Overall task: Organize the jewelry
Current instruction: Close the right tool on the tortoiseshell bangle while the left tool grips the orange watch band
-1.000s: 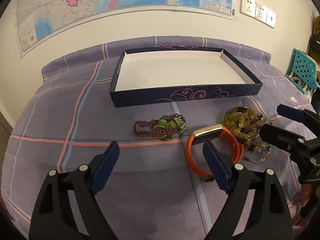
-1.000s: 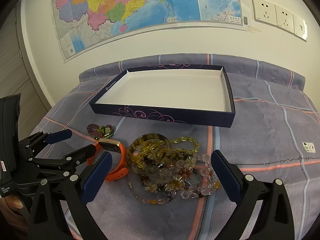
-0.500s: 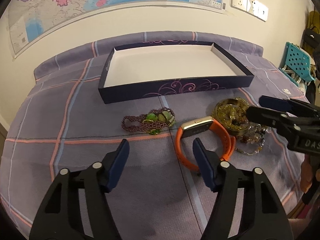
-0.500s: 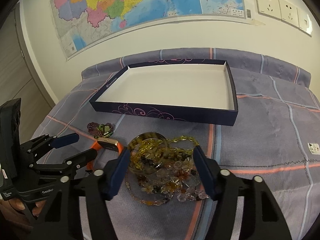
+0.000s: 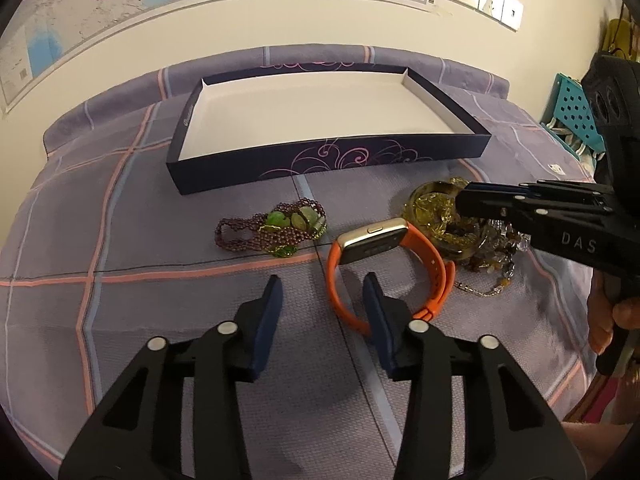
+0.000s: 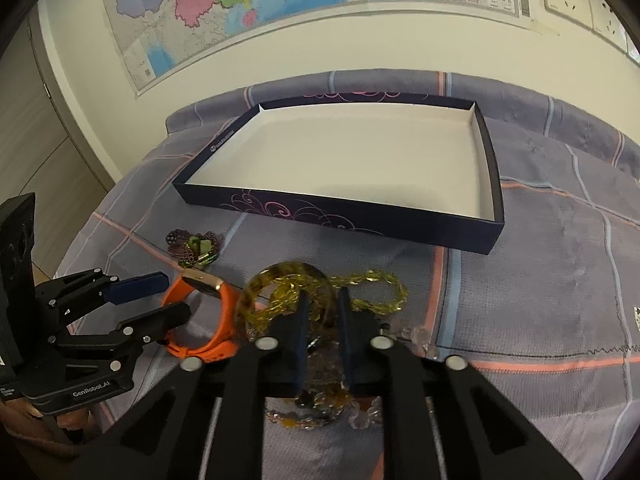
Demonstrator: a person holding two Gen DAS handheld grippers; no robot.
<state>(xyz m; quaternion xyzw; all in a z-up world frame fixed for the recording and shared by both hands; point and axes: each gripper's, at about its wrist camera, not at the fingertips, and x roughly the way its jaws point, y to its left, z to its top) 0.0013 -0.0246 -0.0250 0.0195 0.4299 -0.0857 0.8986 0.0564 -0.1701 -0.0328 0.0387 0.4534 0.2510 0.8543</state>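
An orange watch (image 5: 376, 240) (image 6: 224, 308) lies on the bed. Its near strap runs between the closing jaws of my left gripper (image 5: 322, 300) (image 6: 154, 300), and the pads stand clear of it. My right gripper (image 6: 322, 312) (image 5: 466, 200) is shut on the rim of an amber bangle (image 6: 280, 276) (image 5: 428, 200), which sits on a heap of yellow, clear and amber beads (image 6: 380, 284). A purple bead bracelet with green stones (image 5: 276, 228) (image 6: 194, 246) lies further left. Behind them all is a dark blue tray (image 5: 332, 156) (image 6: 340, 216) with a bare white floor.
Everything rests on a purple plaid bedsheet (image 5: 120, 240). A wall with a map and sockets rises behind the tray. A teal crate (image 5: 572, 108) stands off the bed's right side. A hand (image 5: 612, 316) holds the right gripper's handle.
Both pairs of jaws have narrowed. The right gripper came forward over the bead heap and shut on the bangle. The left one has drawn in around the watch strap.
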